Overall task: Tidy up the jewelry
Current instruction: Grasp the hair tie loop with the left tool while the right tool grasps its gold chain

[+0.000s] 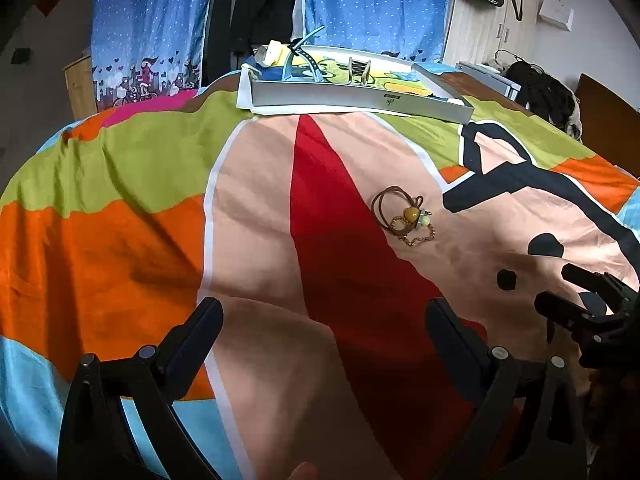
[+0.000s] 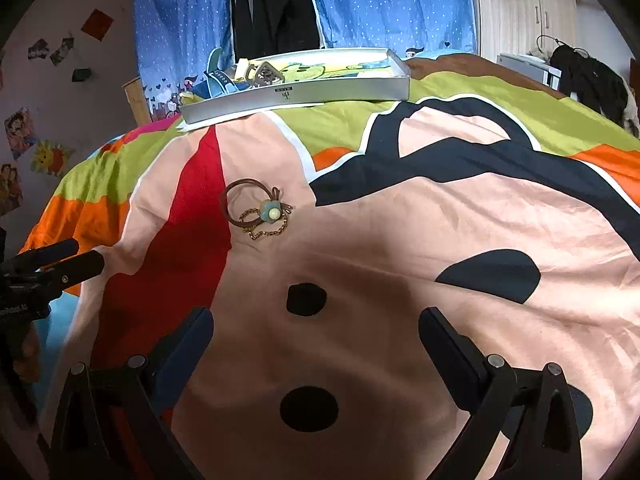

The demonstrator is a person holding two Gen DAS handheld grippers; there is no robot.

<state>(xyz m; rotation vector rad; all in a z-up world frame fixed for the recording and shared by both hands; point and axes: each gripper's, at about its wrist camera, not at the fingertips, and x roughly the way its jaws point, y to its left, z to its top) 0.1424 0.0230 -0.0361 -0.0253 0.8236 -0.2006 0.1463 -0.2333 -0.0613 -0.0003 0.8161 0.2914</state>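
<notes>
A brown hair tie with a bead charm (image 1: 404, 210) (image 2: 256, 208) lies on the colourful bedspread, and a thin gold chain (image 1: 420, 238) (image 2: 268, 234) sits tangled under it. Farther back rests a shallow grey box (image 1: 352, 96) (image 2: 296, 94) holding a blue watch strap (image 1: 304, 58) (image 2: 218, 76) and a hair claw (image 1: 358, 70) (image 2: 266, 72). My left gripper (image 1: 324, 320) hovers open over the bedspread, short of the hair tie and to its left. My right gripper (image 2: 316, 324) is open too, nearer than the hair tie and to its right. Neither holds anything.
The bedspread (image 1: 120, 240) (image 2: 440, 220) covers a bed. Blue dotted curtains (image 1: 148, 12) (image 2: 180, 8) hang behind it, with dark clothes between them. A wooden cabinet (image 2: 524, 12) and a dark bag (image 1: 540, 88) (image 2: 588, 76) stand at the right. Pictures (image 2: 20, 132) dot the left wall.
</notes>
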